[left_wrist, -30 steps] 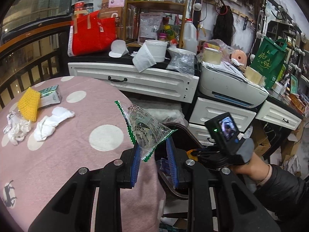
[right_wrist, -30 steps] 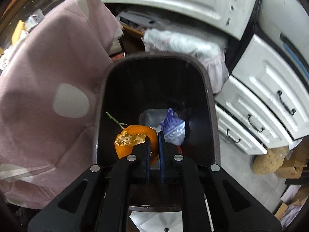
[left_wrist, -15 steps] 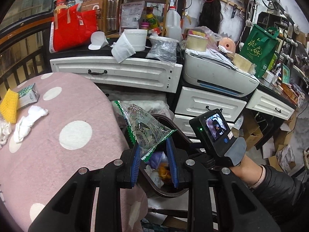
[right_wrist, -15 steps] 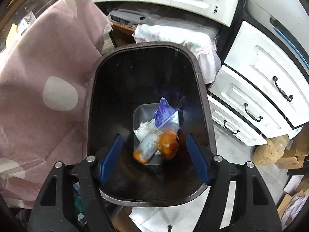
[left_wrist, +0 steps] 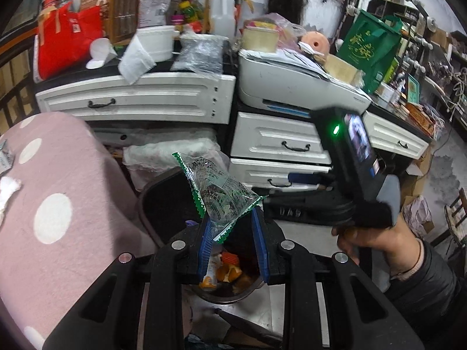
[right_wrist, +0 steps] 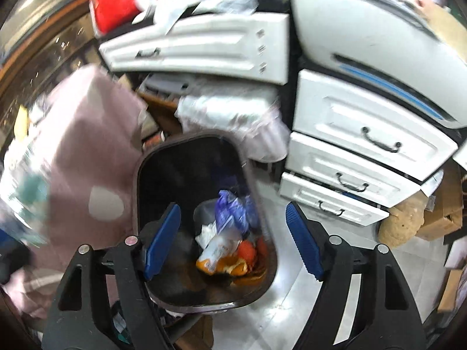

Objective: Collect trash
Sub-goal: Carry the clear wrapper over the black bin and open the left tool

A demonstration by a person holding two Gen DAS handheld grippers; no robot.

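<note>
clear plastic with green serrated edges: the wrapper (left_wrist: 217, 194) sits between the blue pads of the left gripper (left_wrist: 232, 243) and rises above the fingertips. left wrist view: the pads stand apart with a gap between them; the wrapper's lower tip lies against the left pad (left_wrist: 205, 246), and whether it is pinched cannot be told. below and beyond the fingertips is the dark trash bin (left_wrist: 163, 201), with orange peel (left_wrist: 229, 271) visible inside. left of the fingers lies the pink dotted tablecloth (left_wrist: 58, 204). right of the fingers a hand (left_wrist: 376, 239) holds the other gripper's handle.

right wrist view (blurred): the right gripper (right_wrist: 233, 240) is spread wide and holds nothing. the trash bin (right_wrist: 146, 180) lies between and beyond the fingertips, containing orange peel (right_wrist: 245, 256), a purple wrapper (right_wrist: 230, 213) and white paper (right_wrist: 208, 232). white drawers (right_wrist: 350, 157) stand beyond the right finger.
</note>
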